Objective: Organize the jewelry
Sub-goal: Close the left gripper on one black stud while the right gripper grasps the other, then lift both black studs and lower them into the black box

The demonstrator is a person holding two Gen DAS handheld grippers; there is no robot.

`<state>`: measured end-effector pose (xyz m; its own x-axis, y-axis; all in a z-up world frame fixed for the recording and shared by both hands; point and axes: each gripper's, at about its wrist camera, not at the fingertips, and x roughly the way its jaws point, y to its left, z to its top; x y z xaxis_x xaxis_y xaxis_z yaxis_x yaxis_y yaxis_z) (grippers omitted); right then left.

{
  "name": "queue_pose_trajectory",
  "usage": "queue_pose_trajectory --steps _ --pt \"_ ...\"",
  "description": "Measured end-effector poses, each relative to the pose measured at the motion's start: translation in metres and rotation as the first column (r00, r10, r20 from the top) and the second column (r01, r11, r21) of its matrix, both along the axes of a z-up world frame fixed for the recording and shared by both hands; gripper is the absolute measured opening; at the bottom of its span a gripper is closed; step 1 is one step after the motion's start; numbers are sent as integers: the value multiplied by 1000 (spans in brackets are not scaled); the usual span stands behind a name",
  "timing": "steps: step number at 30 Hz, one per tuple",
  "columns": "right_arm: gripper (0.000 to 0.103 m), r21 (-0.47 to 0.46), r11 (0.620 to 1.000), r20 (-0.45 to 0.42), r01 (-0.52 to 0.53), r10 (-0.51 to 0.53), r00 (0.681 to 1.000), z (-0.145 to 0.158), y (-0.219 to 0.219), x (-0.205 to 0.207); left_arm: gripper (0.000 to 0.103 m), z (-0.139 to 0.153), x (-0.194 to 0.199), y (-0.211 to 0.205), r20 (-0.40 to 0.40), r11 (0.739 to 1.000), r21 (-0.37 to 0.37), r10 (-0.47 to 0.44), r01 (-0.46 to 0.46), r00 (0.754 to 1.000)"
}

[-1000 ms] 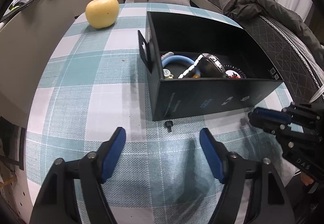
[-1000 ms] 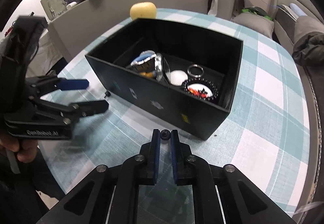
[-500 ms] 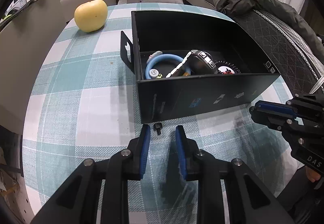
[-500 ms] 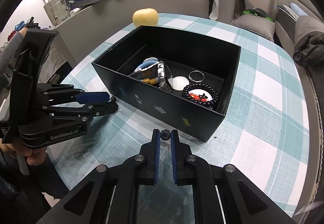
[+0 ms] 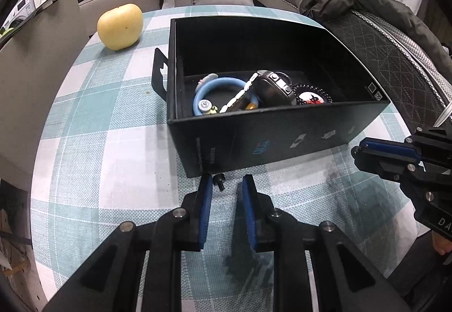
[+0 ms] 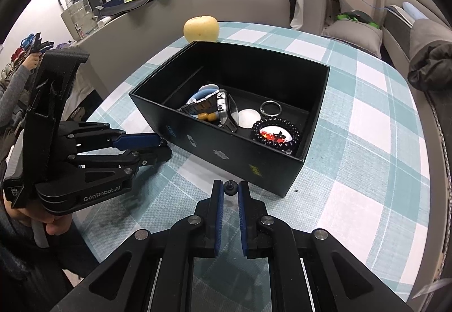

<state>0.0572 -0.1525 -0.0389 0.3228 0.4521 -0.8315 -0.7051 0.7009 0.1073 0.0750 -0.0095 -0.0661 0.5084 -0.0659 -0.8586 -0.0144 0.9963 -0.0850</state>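
Two studs at the box's near wall
Left gripper [image 5: 225, 183] is closing around a stud [image 5: 219, 181] at the box [image 5: 271, 139] foot, pads apart; right gripper [image 6: 230, 190] pinches another stud [image 6: 230, 187]; open cloth [image 6: 367, 185] at 3 o'clock

The left gripper [image 5: 225, 182] is closing around a small black stud [image 5: 219, 181] lying beside the black box [image 5: 282, 139].
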Motion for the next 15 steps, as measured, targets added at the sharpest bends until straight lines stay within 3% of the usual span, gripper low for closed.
queue_pose_trajectory --steps 5,9,15 --pt "9 -2 1000 -3 -5 5 1000 -1 0 -1 16 0 0 -6 6 999 51 2 -3 1000" --pt "9 0 1000 -4 -6 6 1000 -1 1 -1 5 -1 0 -7 11 999 49 -6 6 1000" --pt "9 -1 1000 -4 -12 12 1000 -1 2 -2 4 -1 -3 -7 17 998 60 -16 15 1000"
